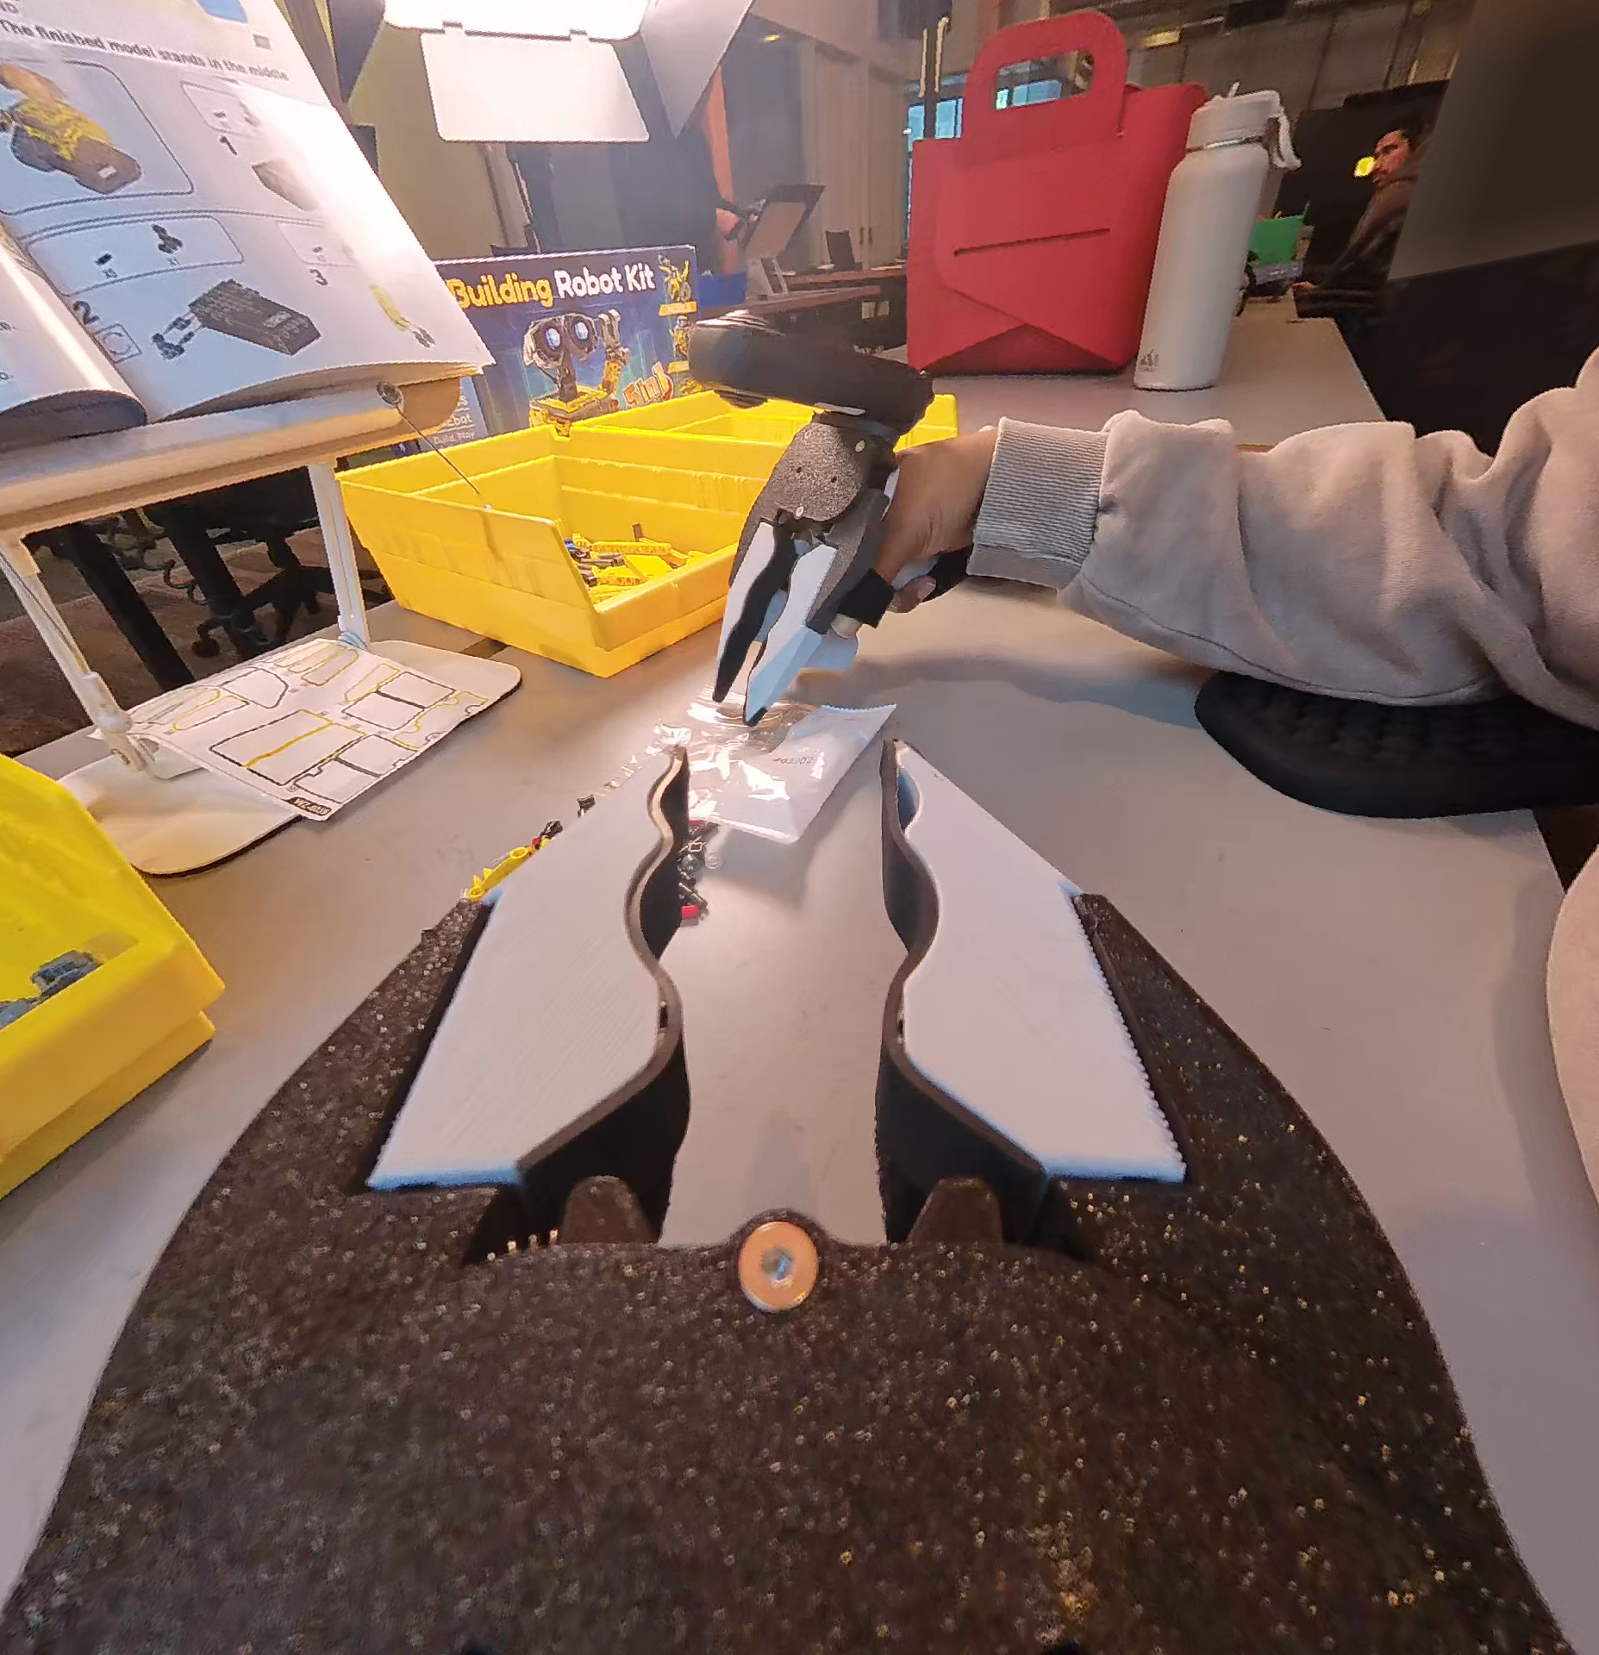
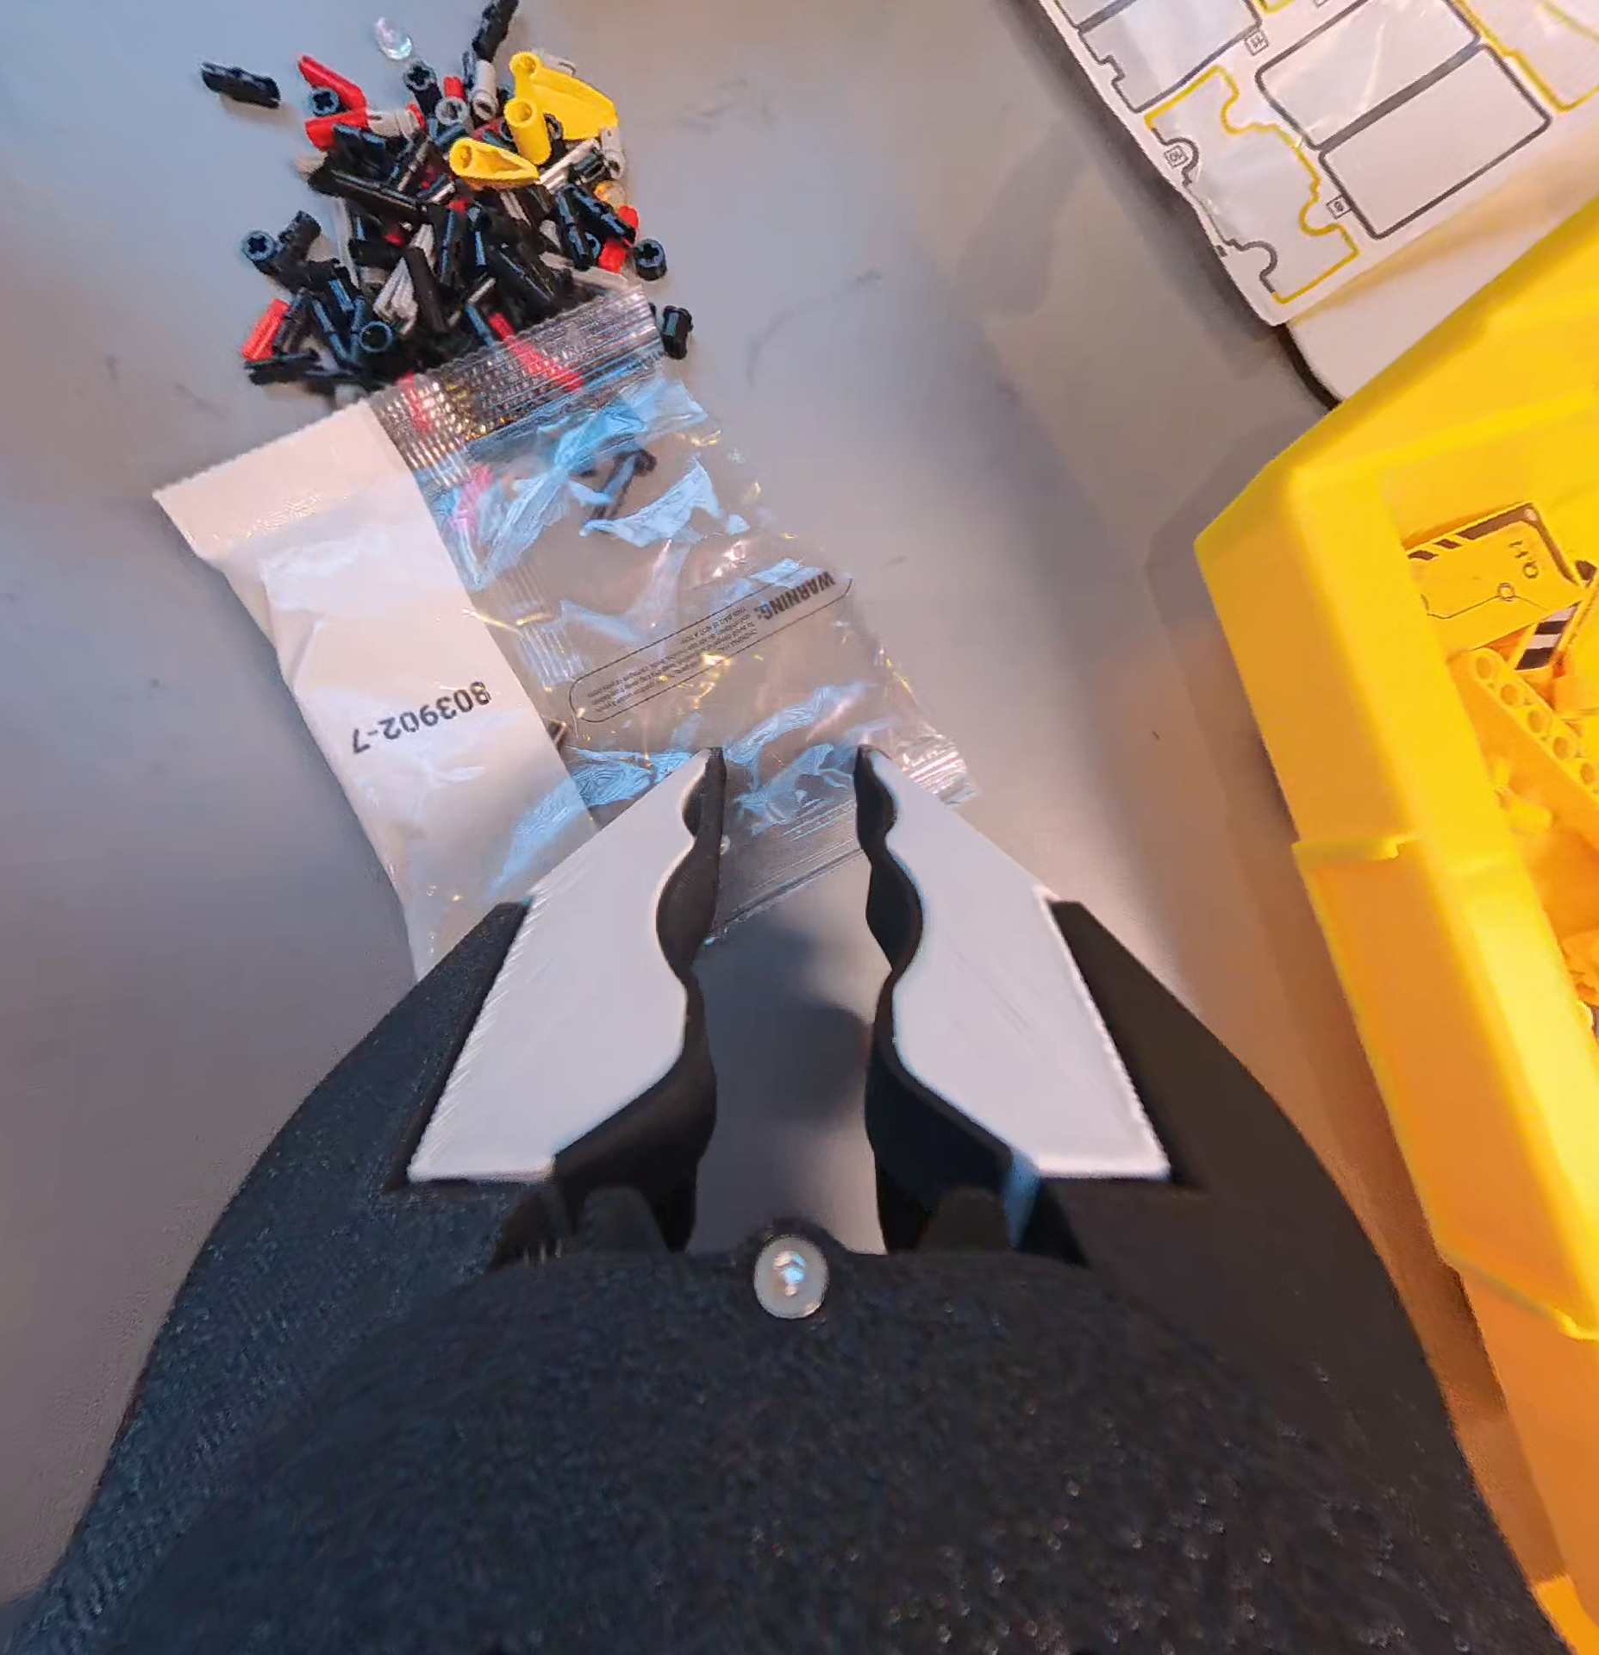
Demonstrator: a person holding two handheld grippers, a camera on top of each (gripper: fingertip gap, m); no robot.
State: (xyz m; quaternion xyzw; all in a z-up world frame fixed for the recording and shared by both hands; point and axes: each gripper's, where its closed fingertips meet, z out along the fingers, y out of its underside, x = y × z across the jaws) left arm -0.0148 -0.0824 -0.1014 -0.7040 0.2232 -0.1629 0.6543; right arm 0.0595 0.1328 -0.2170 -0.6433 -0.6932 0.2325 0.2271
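Note:
A plastic bag [image 2: 545, 618], part clear and part white, lies flat and open on the grey table [image 2: 106, 806]. A pile of small black, red, grey and yellow building parts [image 2: 446, 206] lies at its open end. My right gripper [image 2: 791, 761] is open, its tips over the bag's sealed end. In the left wrist view the right gripper [image 1: 749, 703] points down with its tips on the bag [image 1: 791, 784]. My left gripper [image 1: 786, 761] is open and empty, low over the table just in front of the bag. Its left finger hides most of the parts pile [image 1: 692, 864].
A yellow bin [image 2: 1369, 851] of yellow parts stands right of the bag. A sticker sheet [image 2: 1315, 152] lies on a book stand's base. An open booklet [image 1: 195, 224], a kit box [image 1: 572, 331], more yellow bins [image 1: 61, 985], a red bag [image 1: 1046, 224], a white bottle [image 1: 1207, 251] and a black pad [image 1: 1404, 752] surround the area. Some 25 cm of space lies between my two pairs of fingers.

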